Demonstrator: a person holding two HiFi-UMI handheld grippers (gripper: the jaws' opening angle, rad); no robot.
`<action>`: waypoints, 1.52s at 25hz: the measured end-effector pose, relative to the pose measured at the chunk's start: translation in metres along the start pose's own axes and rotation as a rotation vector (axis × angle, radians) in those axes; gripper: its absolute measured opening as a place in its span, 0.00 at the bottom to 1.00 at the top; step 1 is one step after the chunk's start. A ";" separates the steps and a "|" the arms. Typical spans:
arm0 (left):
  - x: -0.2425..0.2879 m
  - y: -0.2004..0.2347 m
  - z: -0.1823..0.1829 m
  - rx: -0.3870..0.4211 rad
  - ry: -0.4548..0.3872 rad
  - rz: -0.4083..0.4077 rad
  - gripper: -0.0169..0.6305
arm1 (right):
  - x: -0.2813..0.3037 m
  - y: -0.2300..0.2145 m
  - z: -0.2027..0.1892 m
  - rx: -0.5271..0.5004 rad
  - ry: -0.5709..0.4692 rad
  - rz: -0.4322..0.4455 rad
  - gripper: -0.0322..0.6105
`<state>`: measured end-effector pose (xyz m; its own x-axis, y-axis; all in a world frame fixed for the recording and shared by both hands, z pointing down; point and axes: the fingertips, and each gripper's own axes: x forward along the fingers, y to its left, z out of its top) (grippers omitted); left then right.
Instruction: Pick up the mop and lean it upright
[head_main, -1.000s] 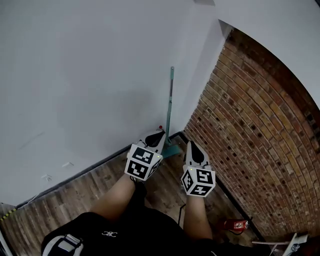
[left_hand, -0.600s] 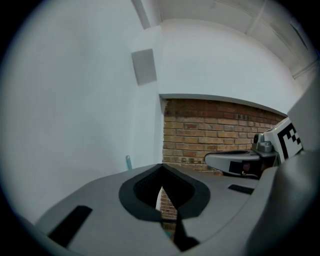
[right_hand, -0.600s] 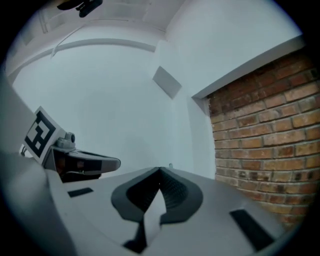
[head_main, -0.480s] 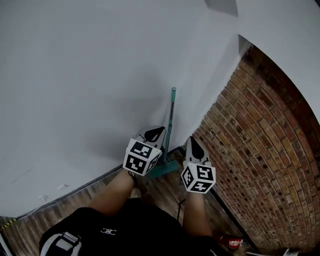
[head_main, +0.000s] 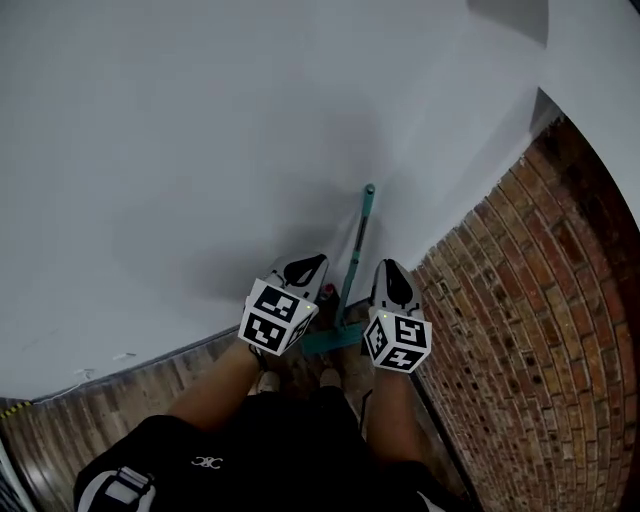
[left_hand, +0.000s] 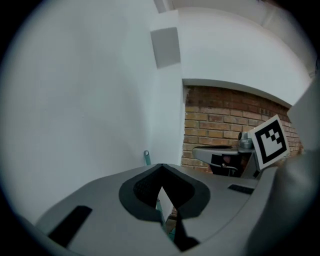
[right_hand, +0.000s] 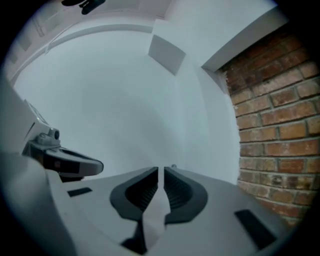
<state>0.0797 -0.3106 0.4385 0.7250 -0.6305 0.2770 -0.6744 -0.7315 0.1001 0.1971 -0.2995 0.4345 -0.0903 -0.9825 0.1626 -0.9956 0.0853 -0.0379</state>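
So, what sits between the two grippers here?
In the head view, the handle of the teal mop rises between the left gripper and right gripper, leaning upright against the white wall.

The mop (head_main: 357, 248) stands almost upright. Its thin teal handle leans on the white wall (head_main: 200, 150), close to the corner where the brick wall (head_main: 540, 330) begins. Its flat teal head (head_main: 325, 342) rests on the wooden floor (head_main: 120, 400), at the wall's foot.
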 end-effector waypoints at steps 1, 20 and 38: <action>0.003 0.004 0.000 -0.003 0.001 0.023 0.01 | 0.013 -0.006 -0.003 -0.011 0.008 0.013 0.12; 0.004 0.055 0.010 -0.041 -0.013 0.469 0.01 | 0.227 -0.053 -0.074 -0.128 0.234 0.086 0.21; 0.023 0.043 0.002 -0.062 -0.014 0.388 0.01 | 0.171 -0.061 -0.069 -0.139 0.204 0.105 0.21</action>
<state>0.0676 -0.3565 0.4468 0.4160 -0.8609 0.2929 -0.9057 -0.4212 0.0482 0.2413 -0.4610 0.5330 -0.1824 -0.9145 0.3611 -0.9729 0.2211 0.0684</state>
